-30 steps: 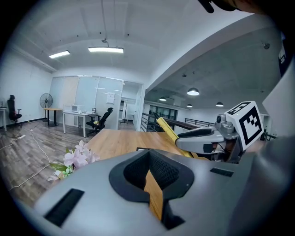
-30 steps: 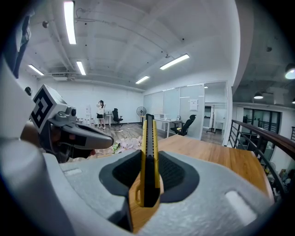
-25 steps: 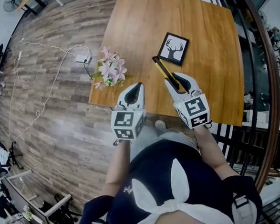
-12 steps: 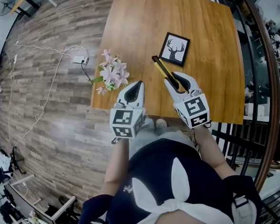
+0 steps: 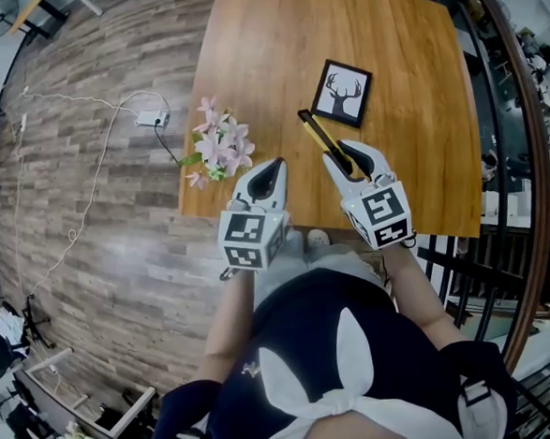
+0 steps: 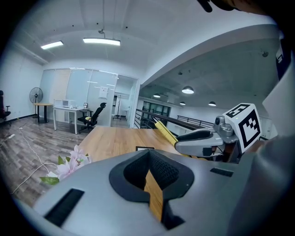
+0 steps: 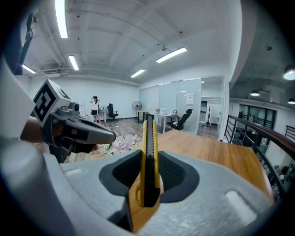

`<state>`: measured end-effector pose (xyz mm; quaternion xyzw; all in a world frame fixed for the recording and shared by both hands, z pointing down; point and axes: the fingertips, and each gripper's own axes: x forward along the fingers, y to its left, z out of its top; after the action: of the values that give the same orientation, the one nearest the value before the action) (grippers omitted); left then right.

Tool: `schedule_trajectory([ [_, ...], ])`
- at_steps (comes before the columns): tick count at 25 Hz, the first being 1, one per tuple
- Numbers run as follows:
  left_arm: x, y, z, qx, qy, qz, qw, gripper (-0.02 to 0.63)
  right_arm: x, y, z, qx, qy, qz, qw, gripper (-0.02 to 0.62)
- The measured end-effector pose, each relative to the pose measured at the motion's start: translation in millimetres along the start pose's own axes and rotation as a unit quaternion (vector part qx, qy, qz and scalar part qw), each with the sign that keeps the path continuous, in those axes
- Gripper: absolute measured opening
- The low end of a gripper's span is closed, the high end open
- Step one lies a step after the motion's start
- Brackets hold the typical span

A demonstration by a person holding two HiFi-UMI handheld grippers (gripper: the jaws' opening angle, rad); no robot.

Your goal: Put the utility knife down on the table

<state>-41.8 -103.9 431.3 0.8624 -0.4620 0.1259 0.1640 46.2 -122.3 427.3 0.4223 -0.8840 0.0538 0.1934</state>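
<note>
The put-down had not been done. The right gripper (image 5: pixel 351 159) was closed on the utility knife (image 5: pixel 321 137), its pads pressed on the rear part of the yellow and black handle, and the rest of the knife stuck out ahead of the jaws toward 11 o'clock in the head view. The knife hung over the near part of the worktop (image 5: pixel 273 64), apparently clear of the wood, though the gap could not be judged. A framed deer picture (image 5: pixel 340 95) lay at 1 o'clock from its tip, and pink flowers (image 5: pixel 218 143) at 9 o'clock, by the worktop's left edge. The left gripper (image 5: pixel 268 177) hovered beside the right one at its 9 o'clock, jaws together on nothing. By my reading, lowering the knife onto bare wood, letting go and pulling clear all remained.
</note>
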Motion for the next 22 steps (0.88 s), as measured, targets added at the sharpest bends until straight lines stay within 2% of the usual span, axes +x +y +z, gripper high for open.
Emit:
schedule_trajectory([
  [22, 9.4, 23.5, -9.4, -0.017, 0.021, -0.004, 0.9996, 0.017, 32.2, 7.2, -23.4, 0.002, 0.046, 0.015, 0.999, 0.115],
])
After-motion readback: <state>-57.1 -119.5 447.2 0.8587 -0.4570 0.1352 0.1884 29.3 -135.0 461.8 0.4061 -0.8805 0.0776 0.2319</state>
